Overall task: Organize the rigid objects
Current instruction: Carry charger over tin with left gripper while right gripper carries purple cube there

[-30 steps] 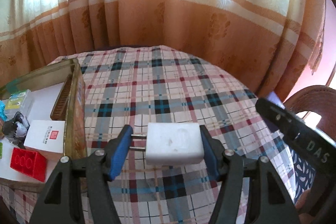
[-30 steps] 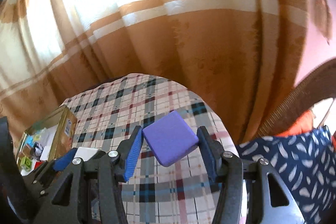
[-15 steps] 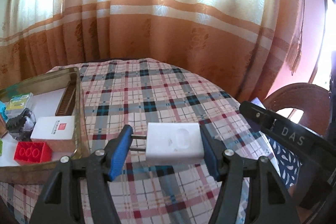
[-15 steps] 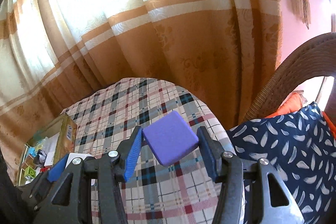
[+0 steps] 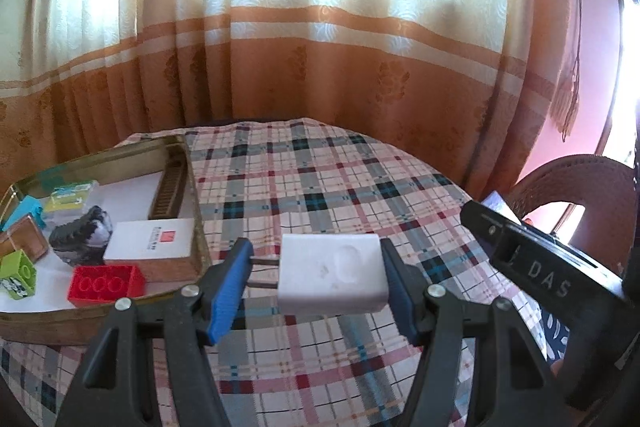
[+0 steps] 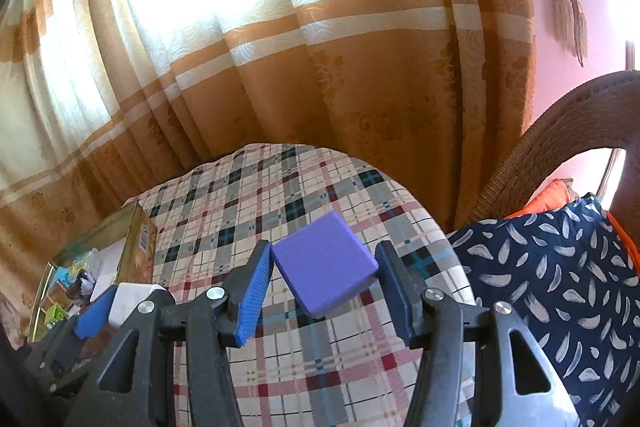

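Note:
My left gripper (image 5: 316,281) is shut on a white plug adapter (image 5: 334,277), prongs pointing left, held above the plaid table. My right gripper (image 6: 324,287) is shut on a purple block (image 6: 324,273), tilted corner-up above the table's right side. A gold tin tray (image 5: 176,147) sits left of the left gripper and holds a red brick (image 5: 106,283), a white box (image 5: 152,241), a green brick (image 5: 18,273) and other small items. The left gripper and adapter (image 6: 134,299) also show low left in the right wrist view.
The plaid tablecloth (image 5: 320,187) covers a round table backed by orange and cream curtains. A wicker chair (image 6: 560,131) with a navy patterned cushion (image 6: 552,287) stands at the right. The right gripper's black body (image 5: 548,275) is to the right of the left gripper.
Both grippers have risen and tilted up, still holding their objects. More of the tray's contents and of the chair and cushion have come into view.

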Available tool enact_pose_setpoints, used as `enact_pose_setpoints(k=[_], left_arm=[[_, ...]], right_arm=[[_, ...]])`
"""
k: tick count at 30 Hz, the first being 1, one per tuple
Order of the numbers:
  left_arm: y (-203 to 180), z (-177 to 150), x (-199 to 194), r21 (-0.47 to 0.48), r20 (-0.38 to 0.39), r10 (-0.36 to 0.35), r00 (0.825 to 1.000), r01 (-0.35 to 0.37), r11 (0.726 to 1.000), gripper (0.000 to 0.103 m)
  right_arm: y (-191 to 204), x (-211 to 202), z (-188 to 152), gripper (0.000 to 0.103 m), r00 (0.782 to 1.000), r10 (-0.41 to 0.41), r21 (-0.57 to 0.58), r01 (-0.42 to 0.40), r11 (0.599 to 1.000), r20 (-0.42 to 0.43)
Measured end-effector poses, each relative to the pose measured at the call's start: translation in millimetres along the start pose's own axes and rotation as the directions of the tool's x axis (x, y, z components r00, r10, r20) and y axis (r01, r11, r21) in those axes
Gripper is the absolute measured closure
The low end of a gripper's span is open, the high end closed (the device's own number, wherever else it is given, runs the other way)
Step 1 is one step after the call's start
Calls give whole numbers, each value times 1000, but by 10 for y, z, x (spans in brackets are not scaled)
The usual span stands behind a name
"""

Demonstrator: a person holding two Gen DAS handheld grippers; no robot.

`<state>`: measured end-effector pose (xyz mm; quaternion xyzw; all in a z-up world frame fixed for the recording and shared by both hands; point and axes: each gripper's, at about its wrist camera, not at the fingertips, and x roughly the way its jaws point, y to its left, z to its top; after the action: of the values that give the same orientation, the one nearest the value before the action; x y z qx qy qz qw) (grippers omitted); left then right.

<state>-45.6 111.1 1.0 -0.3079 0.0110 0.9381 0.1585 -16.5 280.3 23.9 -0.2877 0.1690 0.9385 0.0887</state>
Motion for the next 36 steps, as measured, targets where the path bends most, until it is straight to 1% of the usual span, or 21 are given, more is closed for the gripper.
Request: enact_pose_setpoints(k=[11, 22, 36], left_arm=[[231, 43, -185, -22, 28, 19, 999, -18, 1000, 39], [488, 49, -302, -62, 38, 45, 998, -43, 997, 39], [917, 108, -469, -107, 63, 133, 989, -126, 986, 39]], right_arm=[[335, -71, -32, 47, 1000, 31, -49, -30, 998, 4], [640, -123, -53, 47, 998, 61, -90, -60, 994, 5], [1095, -111, -87, 47, 991, 132, -140, -132, 981, -8]])
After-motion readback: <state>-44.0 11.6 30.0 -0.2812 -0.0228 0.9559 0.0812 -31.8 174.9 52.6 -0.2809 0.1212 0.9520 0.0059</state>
